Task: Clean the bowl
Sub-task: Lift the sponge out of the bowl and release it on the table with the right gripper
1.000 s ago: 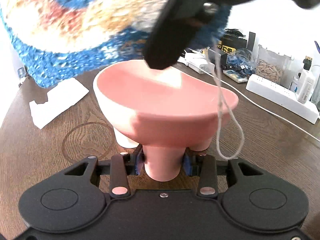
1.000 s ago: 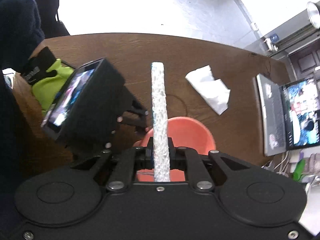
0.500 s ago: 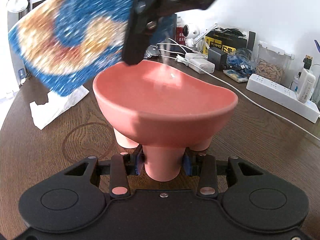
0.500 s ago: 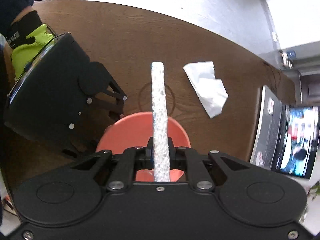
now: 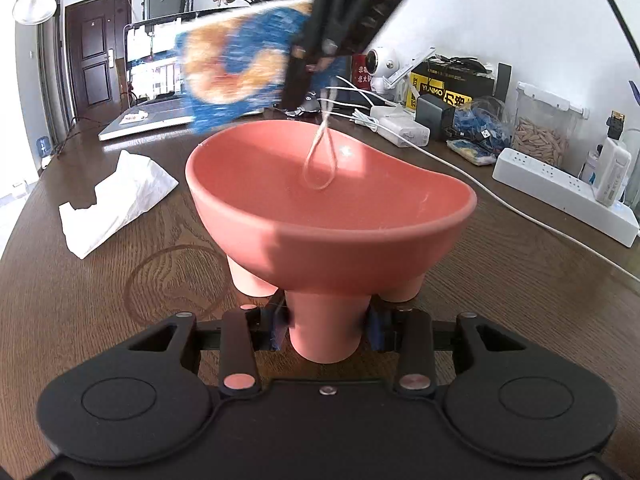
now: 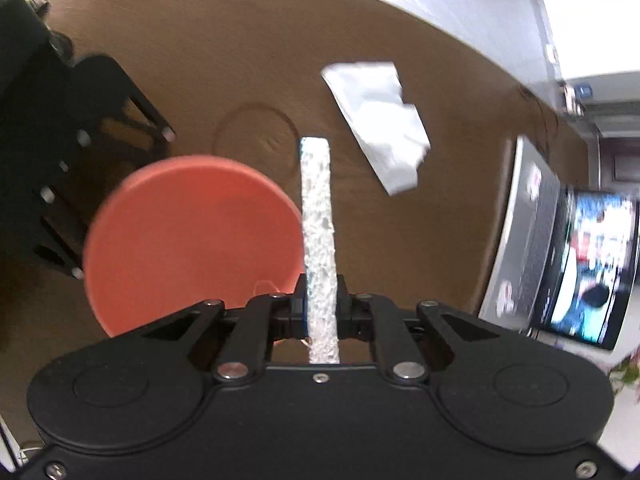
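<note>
A pink bowl with three stubby legs stands on the brown wooden table. My left gripper is shut on the bowl's nearest leg. A blue, orange and white scrubbing pad hangs above the bowl's far rim, and its string loop dangles over the inside. In the right wrist view my right gripper is shut on that pad, seen edge-on, above and right of the bowl. The left gripper's black body shows at the left.
A crumpled white tissue lies left of the bowl; the right wrist view also shows the tissue. An open laptop sits at the back left. A white power strip, cables, chargers and boxes crowd the back right.
My right gripper has lifted the pad up and away, from low over the bowl to beyond its far rim. The bowl and my left gripper have stayed put.
</note>
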